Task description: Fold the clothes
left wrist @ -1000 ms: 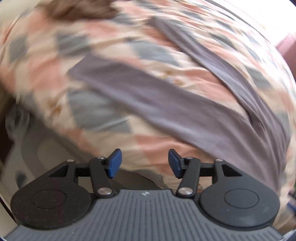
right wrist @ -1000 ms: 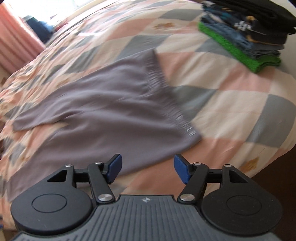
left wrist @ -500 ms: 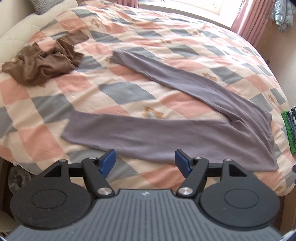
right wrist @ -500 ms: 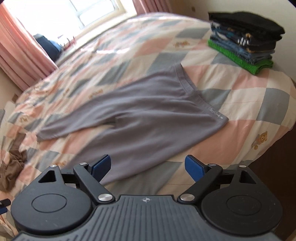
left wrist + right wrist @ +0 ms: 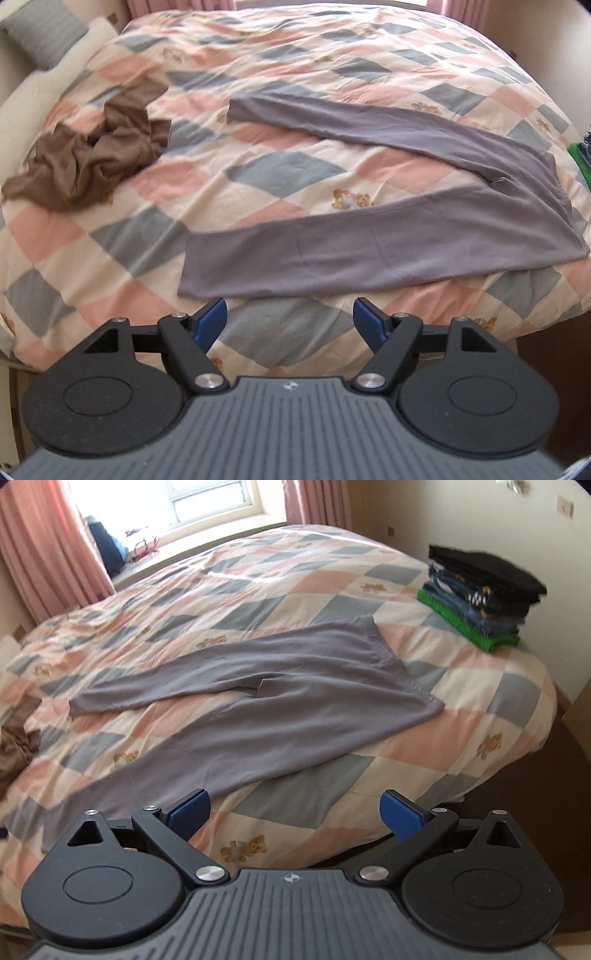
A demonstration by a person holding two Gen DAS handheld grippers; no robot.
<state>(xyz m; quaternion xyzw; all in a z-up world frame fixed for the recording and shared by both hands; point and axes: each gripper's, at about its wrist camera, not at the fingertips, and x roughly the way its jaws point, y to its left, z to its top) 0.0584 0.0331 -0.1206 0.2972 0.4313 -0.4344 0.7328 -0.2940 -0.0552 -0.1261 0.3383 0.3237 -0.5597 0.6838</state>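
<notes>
A: Grey knit trousers (image 5: 388, 254) lie flat on the checked pink-and-grey quilt (image 5: 295, 55), legs splayed apart, the nearer leg by the bed's edge.

B: Risk?

A: Pinching quilt along with the thin cloth, I'd judge. Left gripper (image 5: 289, 320) and right gripper (image 5: 294, 810) both gape wide, holding and touching nothing.
</notes>
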